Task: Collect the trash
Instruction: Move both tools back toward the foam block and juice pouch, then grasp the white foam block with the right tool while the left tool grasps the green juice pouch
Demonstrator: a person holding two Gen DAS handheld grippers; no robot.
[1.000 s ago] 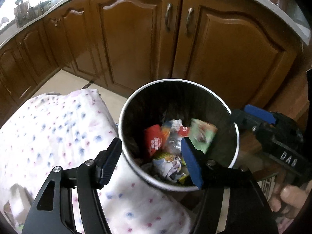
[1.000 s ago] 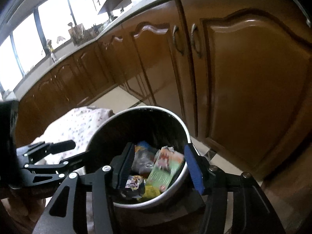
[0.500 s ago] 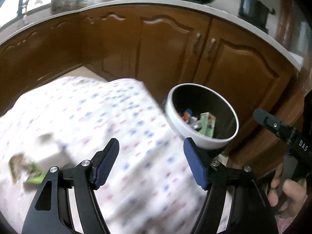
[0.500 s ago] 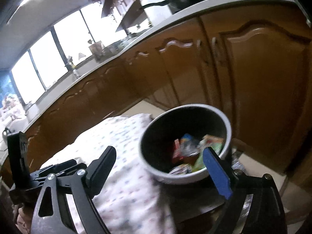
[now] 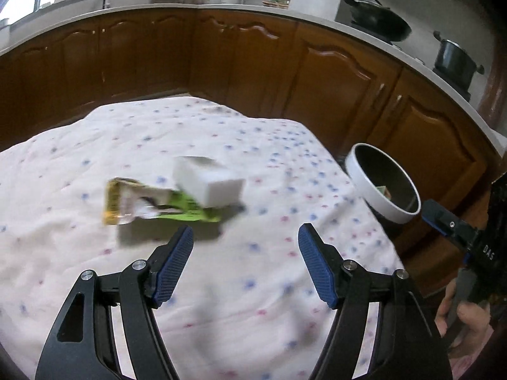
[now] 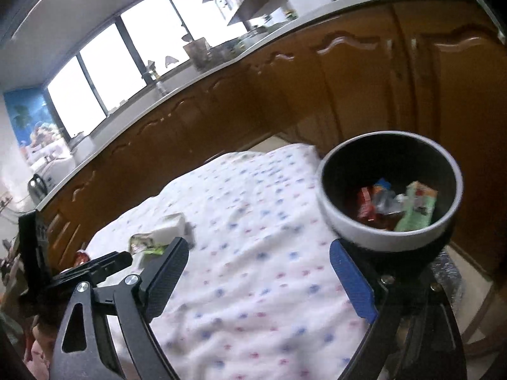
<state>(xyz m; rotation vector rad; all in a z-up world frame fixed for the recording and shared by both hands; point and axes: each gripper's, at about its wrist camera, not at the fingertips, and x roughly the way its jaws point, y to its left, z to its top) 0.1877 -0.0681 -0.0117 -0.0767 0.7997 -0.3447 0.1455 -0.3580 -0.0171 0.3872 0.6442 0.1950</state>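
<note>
A green and yellow wrapper [image 5: 152,205] lies on the dotted white cloth [image 5: 221,285], with a white block [image 5: 207,183] resting on its right end. Both also show in the right wrist view: the wrapper [image 6: 144,243] and the block [image 6: 169,229]. My left gripper [image 5: 245,262] is open and empty, hovering just in front of the wrapper. A round trash bin [image 6: 389,190] with a white rim holds several wrappers beside the table's right edge; it shows in the left wrist view too [image 5: 383,186]. My right gripper [image 6: 256,275] is open and empty, left of the bin.
Brown kitchen cabinets [image 5: 253,63] run behind the table under a pale countertop with a black pan [image 5: 377,15] and a pot [image 5: 456,60]. The cloth-covered table drops off near the bin. My right gripper's body [image 5: 469,243] shows at the left wrist view's right edge.
Both grippers have pulled back from over the bin and swung left over the table. The left gripper now faces the wrapper and the block; the bin sits off to the right.
</note>
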